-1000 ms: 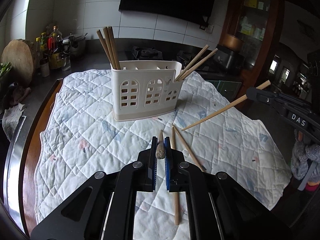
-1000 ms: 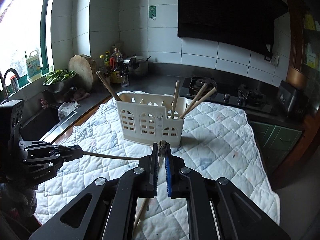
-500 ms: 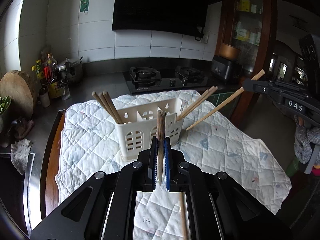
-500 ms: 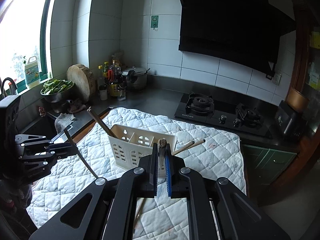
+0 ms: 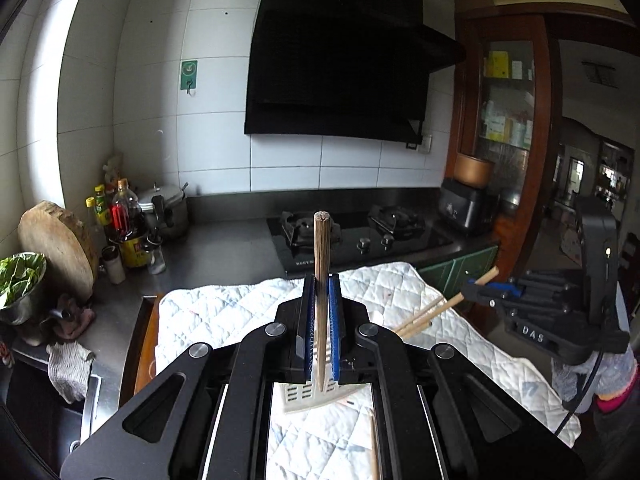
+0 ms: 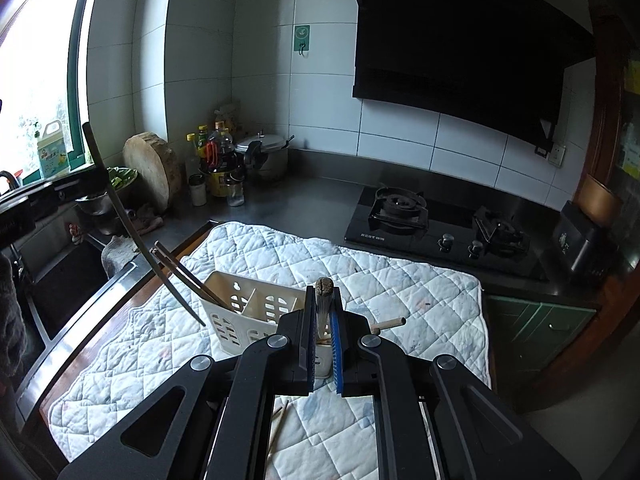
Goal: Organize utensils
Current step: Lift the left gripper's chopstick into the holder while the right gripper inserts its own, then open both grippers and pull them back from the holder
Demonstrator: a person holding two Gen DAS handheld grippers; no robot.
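Quilted cloth point(image 6: 384, 276) on kitchen counter | white caddy point(image 6: 256, 312) at centre, chopsticks point(image 6: 188, 276) leaning toward 10 o'clock | left gripper point(image 5: 320, 320) clamps chopstick point(image 5: 321, 252) | right gripper point(image 6: 322, 332) clamps chopstick point(image 6: 324, 296)

Daylight enters from the tall green-framed window point(image 6: 44, 80) at the left of the right wrist view, blown out to near white there. The glossy white wall tiles point(image 6: 192, 60) catch it softly, while the black range hood point(image 5: 340, 68) and the dark wooden cabinet point(image 5: 508, 120) fall into deep shade with little detail. The quilted white cloth point(image 6: 360, 272) is evenly lit, with faint shadows. Both views bow strongly at the edges, with dark vignetted corners. Focus is fairly sharp throughout.
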